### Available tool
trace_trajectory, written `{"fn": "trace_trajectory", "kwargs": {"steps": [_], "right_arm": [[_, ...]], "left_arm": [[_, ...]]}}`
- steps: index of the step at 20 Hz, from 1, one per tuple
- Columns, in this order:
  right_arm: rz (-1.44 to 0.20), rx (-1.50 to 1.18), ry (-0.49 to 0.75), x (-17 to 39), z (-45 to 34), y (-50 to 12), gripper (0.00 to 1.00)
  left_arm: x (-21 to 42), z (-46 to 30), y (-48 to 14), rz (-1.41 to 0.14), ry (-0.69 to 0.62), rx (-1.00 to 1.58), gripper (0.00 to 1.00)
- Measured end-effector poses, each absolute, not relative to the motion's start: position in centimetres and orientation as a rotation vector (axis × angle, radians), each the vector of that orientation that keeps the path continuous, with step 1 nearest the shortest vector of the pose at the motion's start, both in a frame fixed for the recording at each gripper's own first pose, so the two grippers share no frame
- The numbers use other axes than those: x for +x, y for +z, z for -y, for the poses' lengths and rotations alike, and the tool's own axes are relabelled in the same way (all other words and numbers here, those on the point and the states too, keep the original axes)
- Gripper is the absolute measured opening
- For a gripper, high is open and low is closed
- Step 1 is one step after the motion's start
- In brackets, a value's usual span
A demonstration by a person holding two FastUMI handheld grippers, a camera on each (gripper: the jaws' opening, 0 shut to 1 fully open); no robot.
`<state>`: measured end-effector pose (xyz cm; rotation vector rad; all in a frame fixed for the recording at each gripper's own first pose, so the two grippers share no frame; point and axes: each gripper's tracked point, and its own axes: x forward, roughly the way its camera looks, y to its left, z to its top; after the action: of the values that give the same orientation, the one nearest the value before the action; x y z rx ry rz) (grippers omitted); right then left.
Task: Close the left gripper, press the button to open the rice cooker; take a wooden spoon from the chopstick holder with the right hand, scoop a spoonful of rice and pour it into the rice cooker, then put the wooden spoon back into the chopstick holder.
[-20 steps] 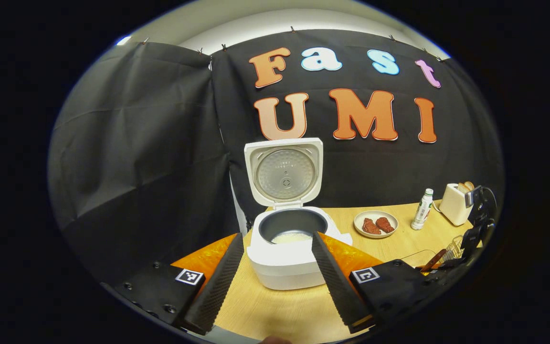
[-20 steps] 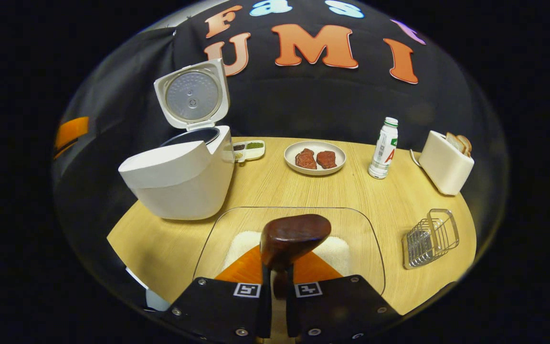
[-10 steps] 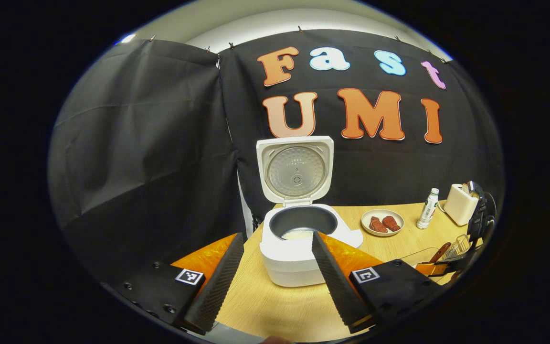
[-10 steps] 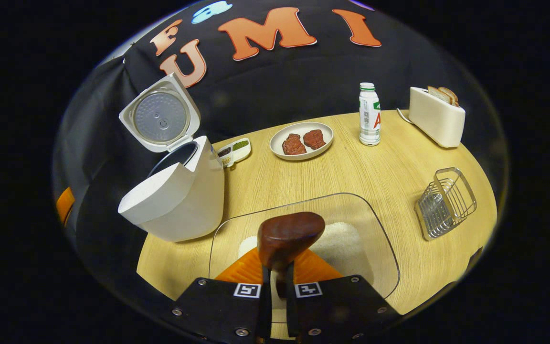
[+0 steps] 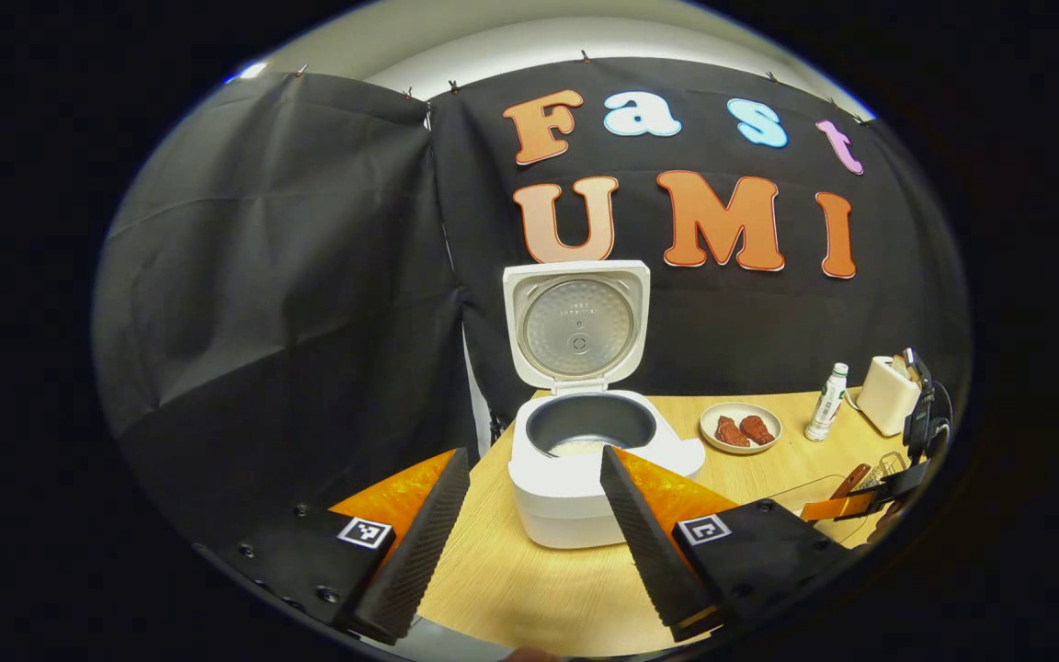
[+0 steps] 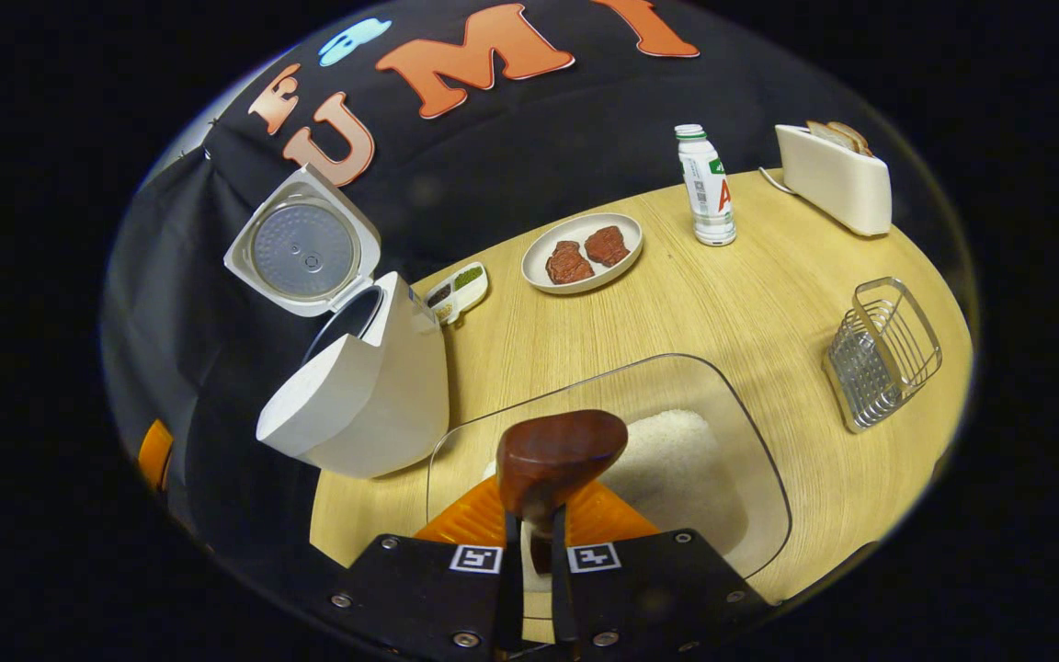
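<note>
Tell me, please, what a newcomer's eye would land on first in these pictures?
Most likely the rice cooker, standing at the table's left end with its lid flung upright and a little rice in the pot. Next comes the wooden spoon, clamped in the right gripper and held above the clear rice bin. The left gripper waits open before the cooker.

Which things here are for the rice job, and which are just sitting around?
For the job:
rice cooker, lid open
wooden spoon, held in the right tongs
clear dish of rice
wire chopstick holder

Just sitting around:
plate of meat
bottle
toaster
small seasoning dish
</note>
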<state>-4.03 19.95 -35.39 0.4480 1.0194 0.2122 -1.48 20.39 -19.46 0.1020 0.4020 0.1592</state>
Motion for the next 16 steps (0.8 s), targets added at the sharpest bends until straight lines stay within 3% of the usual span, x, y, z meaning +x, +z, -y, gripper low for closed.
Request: {"fn": "trace_trajectory", "kwargs": {"steps": [2,6,15,16], "right_arm": [[-1.034,0.504,0.22,-4.1,-20.0,-35.4,0.12],[-1.071,0.675,0.241,-4.3,-20.3,-35.3,0.12],[-1.078,0.96,0.189,-3.5,-17.6,-36.1,0.12],[-1.074,0.977,0.194,-3.5,-17.2,-35.9,0.12]], "left_arm": [[-1.6,-20.4,-19.4,-0.403,0.162,0.103,0.94],[-1.7,-20.3,-19.7,-0.41,0.165,0.106,0.98],[-0.7,-18.4,-19.6,-0.414,0.145,0.111,0.94],[-0.6,-18.0,-19.5,-0.411,0.139,0.113,0.97]]}}
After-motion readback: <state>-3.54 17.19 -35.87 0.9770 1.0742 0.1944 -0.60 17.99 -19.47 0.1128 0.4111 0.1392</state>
